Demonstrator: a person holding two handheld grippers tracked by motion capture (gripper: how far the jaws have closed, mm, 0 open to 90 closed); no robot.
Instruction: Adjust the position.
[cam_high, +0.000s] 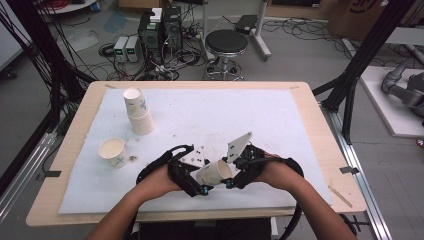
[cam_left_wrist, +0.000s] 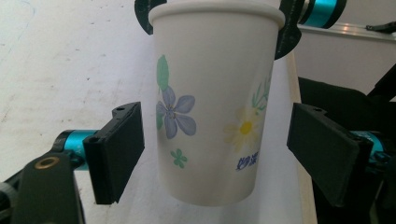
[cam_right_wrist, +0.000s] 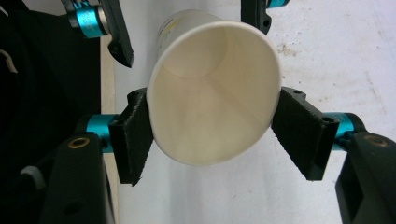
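High view: right hand-held gripper (cam_high: 231, 183) clamped on tilted paper cup (cam_high: 214, 173), left hand-held gripper (cam_high: 204, 190) apart around it.

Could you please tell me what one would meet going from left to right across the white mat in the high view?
Single paper cup → stack of paper cups → left gripper → held paper cup → right gripper.

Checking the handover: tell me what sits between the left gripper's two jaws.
In the left gripper view, the flowered paper cup sits between the left gripper's jaws, gaps on both sides; the right gripper grips its rim.
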